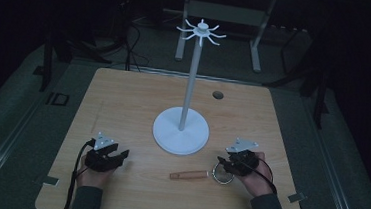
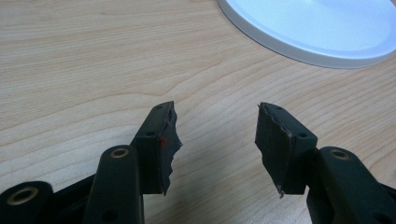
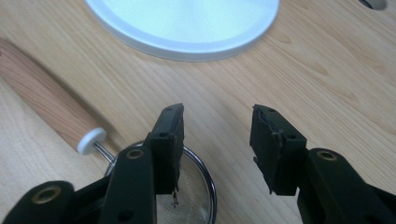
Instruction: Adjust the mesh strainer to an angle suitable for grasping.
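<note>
A small strainer lies on the wooden table, its wooden handle (image 1: 188,175) pointing left and its round metal mesh bowl (image 1: 222,175) to the right. My right gripper (image 1: 225,161) is open, poised over the bowl. In the right gripper view the mesh bowl (image 3: 194,196) lies under the left jaw, and the handle (image 3: 44,103) runs off to the upper left. My left gripper (image 1: 121,155) is open at the table's front left, nothing between its jaws. In the left gripper view the left gripper (image 2: 217,127) hovers over bare wood.
A white stand with a round base (image 1: 180,129) and a tall pole topped by hooked arms (image 1: 200,32) rises at the table's middle. Its base edge (image 2: 317,32) lies ahead of the left gripper. A small hole (image 1: 218,94) sits in the table's far right.
</note>
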`<action>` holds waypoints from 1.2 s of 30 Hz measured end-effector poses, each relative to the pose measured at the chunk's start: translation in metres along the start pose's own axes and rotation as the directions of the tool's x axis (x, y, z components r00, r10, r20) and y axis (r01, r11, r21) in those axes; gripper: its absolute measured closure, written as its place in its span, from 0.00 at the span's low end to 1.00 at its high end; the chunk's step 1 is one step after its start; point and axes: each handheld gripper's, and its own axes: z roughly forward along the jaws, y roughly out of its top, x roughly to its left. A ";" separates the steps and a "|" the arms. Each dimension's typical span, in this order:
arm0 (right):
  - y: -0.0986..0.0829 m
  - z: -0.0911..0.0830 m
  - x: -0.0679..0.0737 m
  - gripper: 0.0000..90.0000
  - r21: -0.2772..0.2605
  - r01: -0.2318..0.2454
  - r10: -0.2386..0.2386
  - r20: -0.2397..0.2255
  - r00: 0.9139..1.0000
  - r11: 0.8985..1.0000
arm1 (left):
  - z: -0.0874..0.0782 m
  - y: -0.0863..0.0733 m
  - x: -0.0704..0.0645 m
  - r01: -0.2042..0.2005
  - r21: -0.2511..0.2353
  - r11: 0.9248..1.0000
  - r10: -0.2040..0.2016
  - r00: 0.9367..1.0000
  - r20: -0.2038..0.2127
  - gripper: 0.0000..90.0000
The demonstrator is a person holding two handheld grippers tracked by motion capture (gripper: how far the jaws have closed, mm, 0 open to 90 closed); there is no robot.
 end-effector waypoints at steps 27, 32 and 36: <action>0.020 0.010 0.030 0.62 0.061 0.216 -0.206 -0.142 0.968 0.974 | -0.003 0.000 -0.001 -0.014 -0.007 1.000 0.014 1.000 -0.011 0.53; 0.021 0.012 0.036 0.62 0.066 0.254 -0.239 -0.183 0.954 0.965 | -0.003 0.000 0.000 -0.014 -0.007 1.000 0.014 1.000 -0.014 0.53; 0.021 0.015 0.041 0.61 0.063 0.284 -0.263 -0.226 0.938 0.957 | -0.002 0.000 -0.001 -0.015 -0.005 1.000 0.015 1.000 -0.017 0.53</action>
